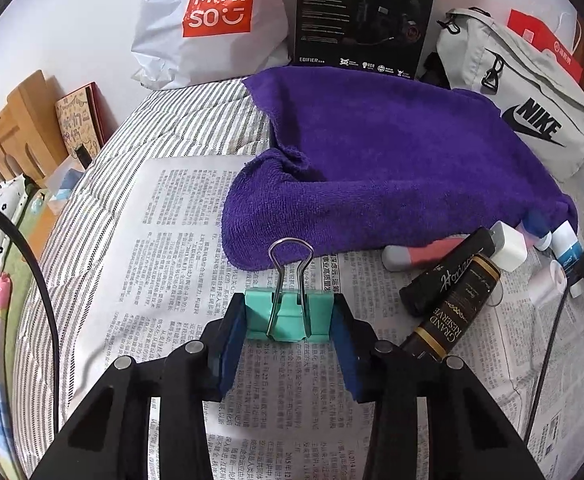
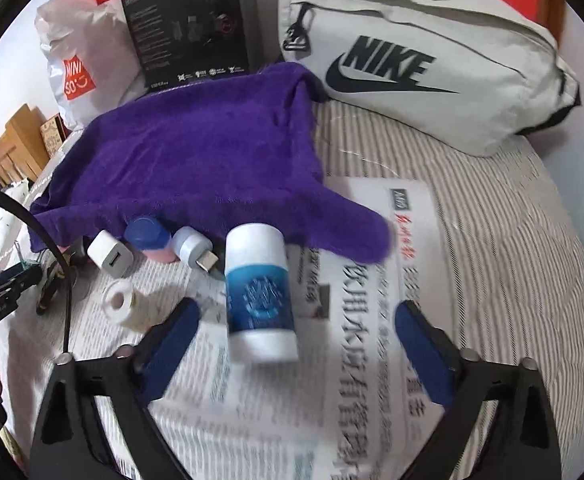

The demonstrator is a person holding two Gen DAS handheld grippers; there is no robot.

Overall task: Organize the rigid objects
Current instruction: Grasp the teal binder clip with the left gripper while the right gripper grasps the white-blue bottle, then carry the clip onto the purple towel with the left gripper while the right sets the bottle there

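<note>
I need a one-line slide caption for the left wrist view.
Left gripper clamps a mint binder clip above newspaper, beside a purple towel.

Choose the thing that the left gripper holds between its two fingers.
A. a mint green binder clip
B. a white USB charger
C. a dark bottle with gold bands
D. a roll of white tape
A: in the left wrist view the blue pads of the left gripper press on both sides of the mint green binder clip, while the dark bottle lies apart on the newspaper.
</note>
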